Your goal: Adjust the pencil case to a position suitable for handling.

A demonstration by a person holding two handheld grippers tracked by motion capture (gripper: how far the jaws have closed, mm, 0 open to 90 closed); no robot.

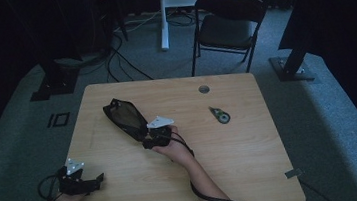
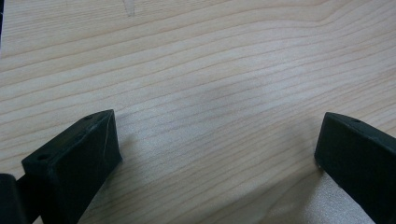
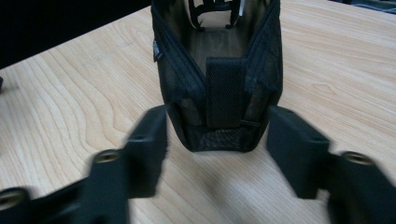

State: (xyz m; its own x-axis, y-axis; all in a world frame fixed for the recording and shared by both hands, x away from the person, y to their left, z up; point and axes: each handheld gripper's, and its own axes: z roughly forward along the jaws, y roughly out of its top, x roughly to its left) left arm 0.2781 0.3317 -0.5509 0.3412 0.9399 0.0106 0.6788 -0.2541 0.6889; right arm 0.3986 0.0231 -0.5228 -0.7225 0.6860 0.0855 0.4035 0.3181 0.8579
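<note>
A black mesh pouch (image 1: 125,117) lies on the wooden table (image 1: 233,160), left of centre, its zip open. My right gripper (image 1: 148,136) is at the pouch's near end. In the right gripper view the pouch (image 3: 219,84) stands just beyond my open right gripper (image 3: 217,144), its end level with the jaw tips and not pinched. My left gripper (image 1: 94,182) rests low at the table's front left corner; in its own view the left gripper (image 2: 217,140) is open over bare wood.
A small green and black tape dispenser (image 1: 219,114) lies right of centre. A round cable hole (image 1: 204,89) sits near the far edge. A black folding chair (image 1: 226,25) and a white desk leg (image 1: 162,16) stand beyond the table.
</note>
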